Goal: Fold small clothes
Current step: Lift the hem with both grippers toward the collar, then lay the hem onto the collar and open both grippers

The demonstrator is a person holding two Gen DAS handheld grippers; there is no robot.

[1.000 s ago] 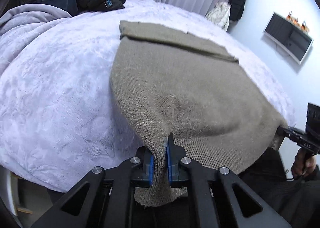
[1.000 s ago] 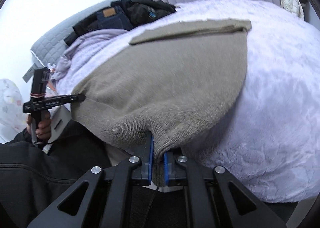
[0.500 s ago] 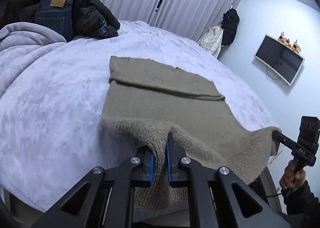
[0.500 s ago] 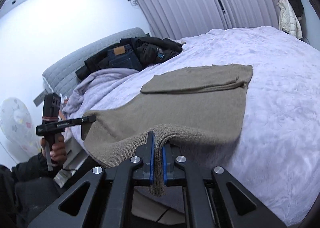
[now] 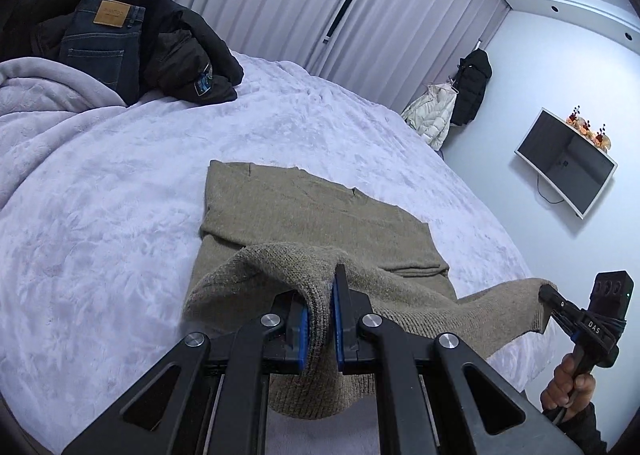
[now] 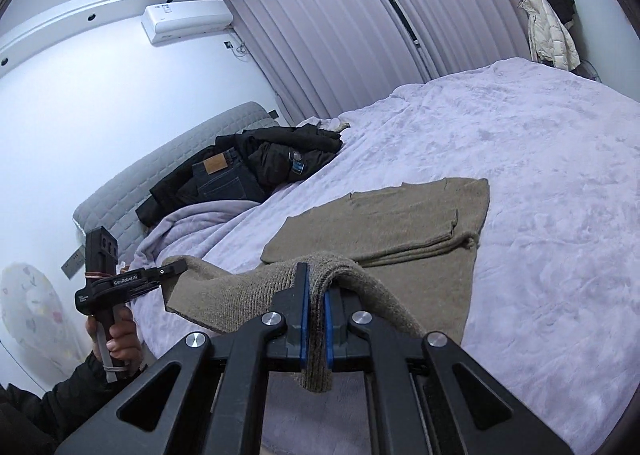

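A taupe knit sweater [image 5: 320,215] lies on the lilac bed, its far part folded flat; it also shows in the right wrist view [image 6: 400,223]. My left gripper [image 5: 320,319] is shut on the left corner of the near hem, lifted above the bed. My right gripper [image 6: 316,315] is shut on the right corner of the same hem. The hem hangs stretched between the two grippers. The right gripper shows in the left wrist view [image 5: 552,293], the left gripper in the right wrist view [image 6: 178,267].
A pile of dark jeans and black jackets [image 5: 132,43] sits at the head of the bed [image 5: 100,215]. A bunched lilac blanket [image 5: 36,95] lies beside it. A wall TV [image 5: 566,163] and hanging coats [image 5: 452,107] are beyond the bed.
Both grippers have lifted the near hem up off the bed edge and carried it forward over the sweater. The views have tilted up from the bed toward the room.
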